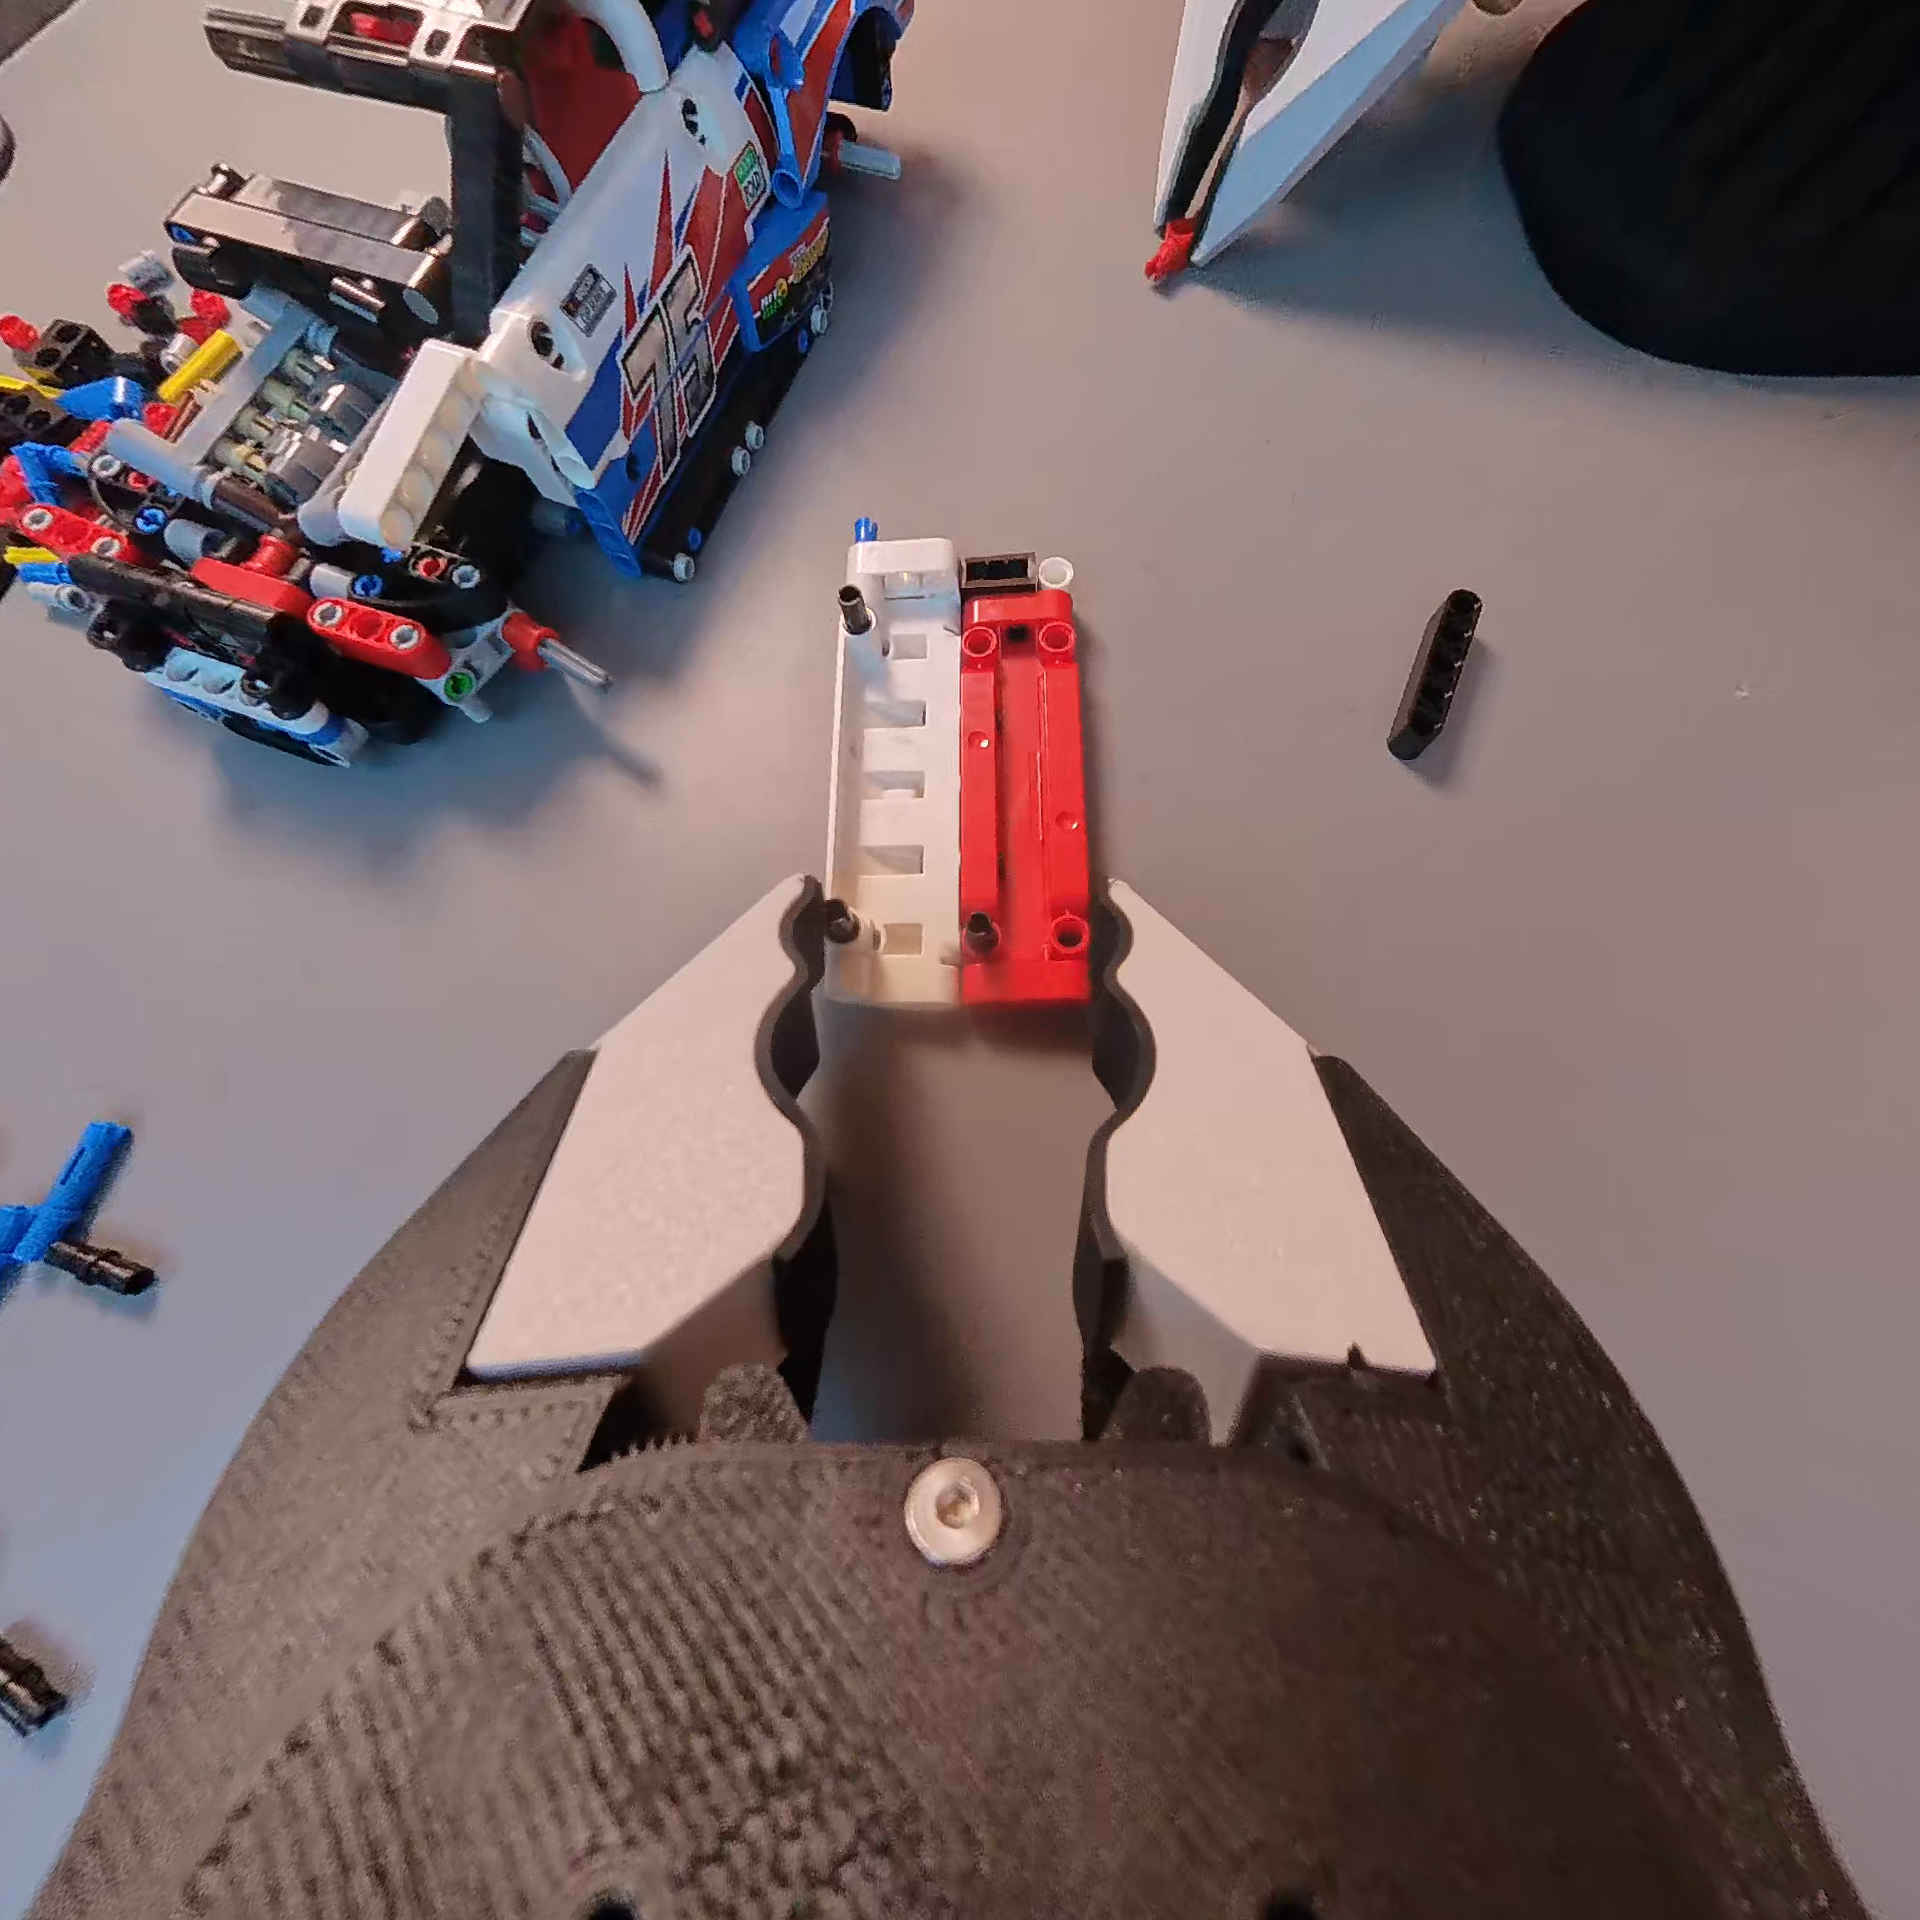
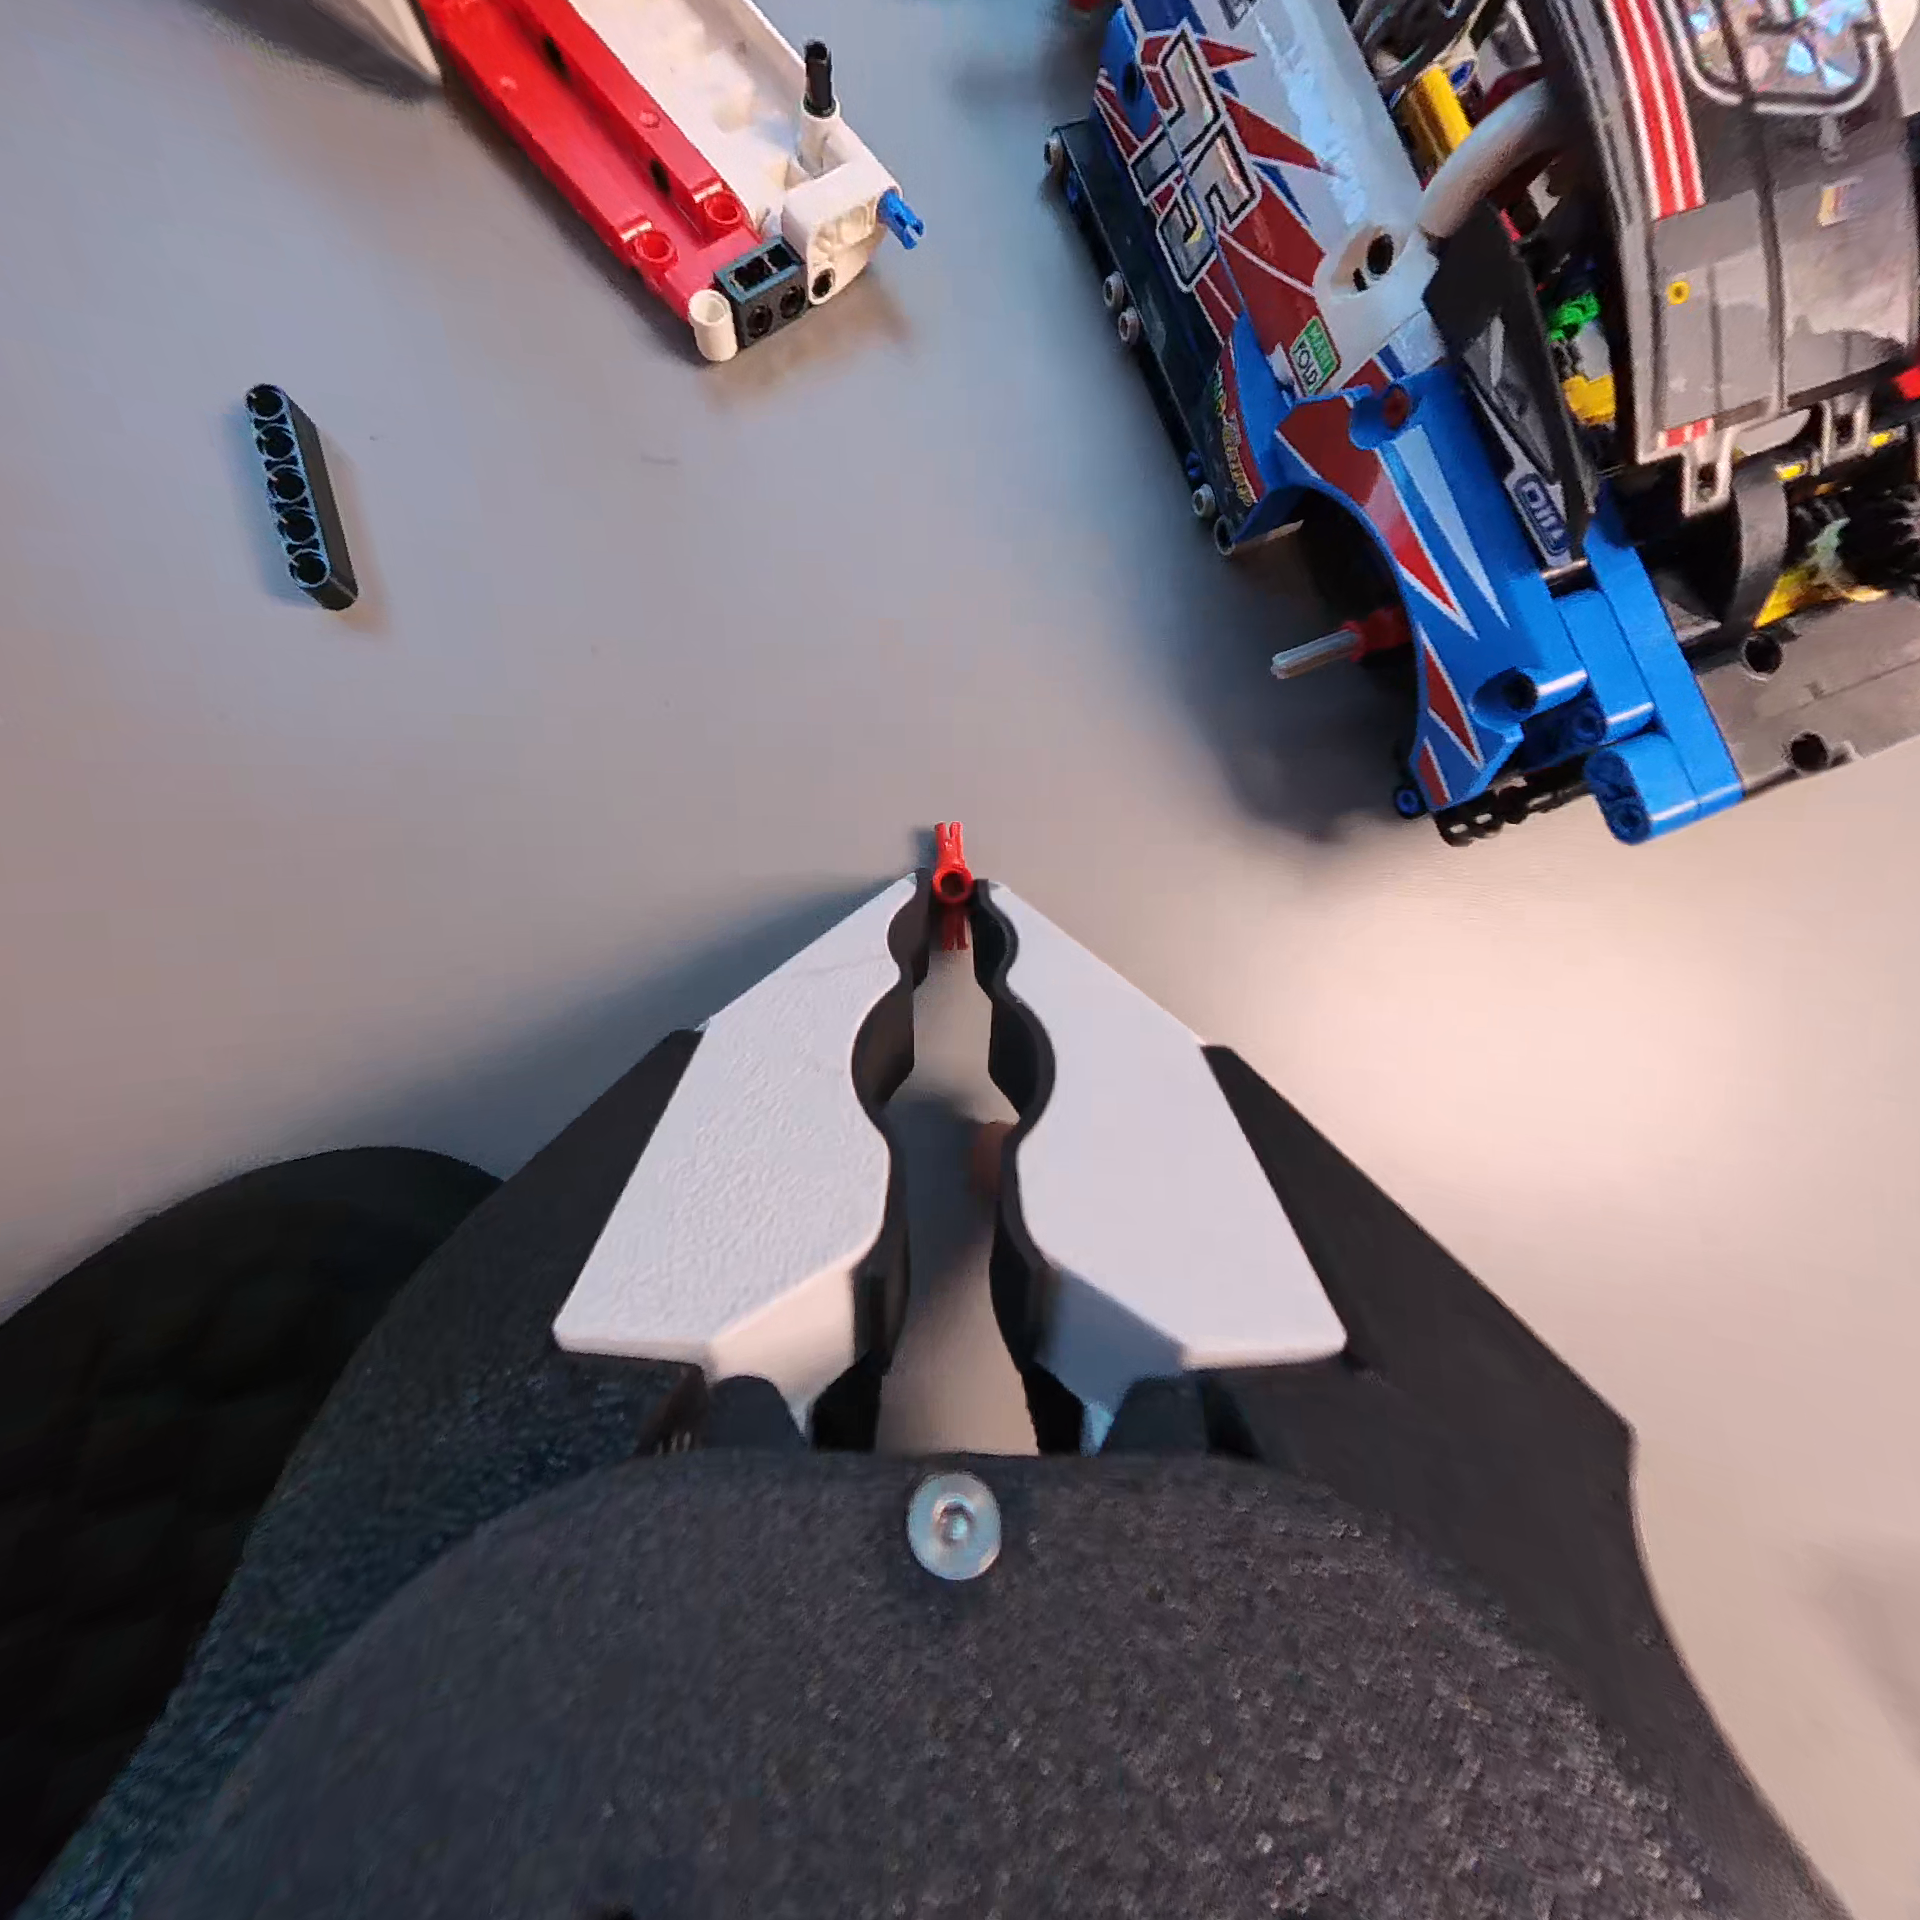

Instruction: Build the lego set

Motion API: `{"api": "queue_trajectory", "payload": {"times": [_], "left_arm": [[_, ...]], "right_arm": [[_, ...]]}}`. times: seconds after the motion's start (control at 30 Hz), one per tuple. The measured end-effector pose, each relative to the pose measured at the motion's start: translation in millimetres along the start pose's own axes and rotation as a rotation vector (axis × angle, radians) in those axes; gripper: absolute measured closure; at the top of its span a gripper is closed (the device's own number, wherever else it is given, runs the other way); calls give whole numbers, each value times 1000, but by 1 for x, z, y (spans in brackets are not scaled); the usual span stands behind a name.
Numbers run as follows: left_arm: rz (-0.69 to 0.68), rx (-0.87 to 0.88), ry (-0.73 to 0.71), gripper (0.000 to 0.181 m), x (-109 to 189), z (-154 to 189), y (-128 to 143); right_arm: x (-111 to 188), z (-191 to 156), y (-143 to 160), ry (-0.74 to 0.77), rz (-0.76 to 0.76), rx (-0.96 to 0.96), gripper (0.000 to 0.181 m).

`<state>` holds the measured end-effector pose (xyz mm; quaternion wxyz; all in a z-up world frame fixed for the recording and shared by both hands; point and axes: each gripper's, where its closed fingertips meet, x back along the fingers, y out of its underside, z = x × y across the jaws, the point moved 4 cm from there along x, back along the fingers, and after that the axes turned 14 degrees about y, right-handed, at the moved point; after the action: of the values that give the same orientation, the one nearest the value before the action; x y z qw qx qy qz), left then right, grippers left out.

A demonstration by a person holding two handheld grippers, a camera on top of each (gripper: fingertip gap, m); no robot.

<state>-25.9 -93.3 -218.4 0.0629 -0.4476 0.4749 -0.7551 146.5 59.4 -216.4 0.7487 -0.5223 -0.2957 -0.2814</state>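
A flat assembly of a white panel and a red panel lies on the grey table. My left gripper is shut on its near end, one pad on the white edge and one on the red edge. The assembly also shows in the right wrist view at the top left. My right gripper is shut on a small red pin at its fingertips, just above the table. It shows in the left wrist view at the top right, with the red pin at its tip.
The large blue, white and red car model stands at the upper left, and in the right wrist view at the upper right. A black beam lies right of the assembly. Blue pieces and a black pin lie at the left edge. Left tips to right tips: about 20 cm.
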Motion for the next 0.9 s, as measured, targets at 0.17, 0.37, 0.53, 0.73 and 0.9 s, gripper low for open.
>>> {"api": "queue_trajectory", "payload": {"times": [0.17,0.37,0.53,0.73,0.9], "left_arm": [[-10,-43,-16,132,-1,-2,0],[222,-33,0,130,25,-1,-29],[470,233,422,149,21,35,-51],[596,628,762,148,12,29,-49],[571,611,716,153,6,28,-47]], "right_arm": [[-4,-14,-20,-24,106,12,177],[5,-36,-74,-54,401,-31,177],[7,-64,-111,-128,561,-59,177],[-2,-78,-127,-125,623,-59,178],[-7,-85,-126,-113,613,-41,177]]}}
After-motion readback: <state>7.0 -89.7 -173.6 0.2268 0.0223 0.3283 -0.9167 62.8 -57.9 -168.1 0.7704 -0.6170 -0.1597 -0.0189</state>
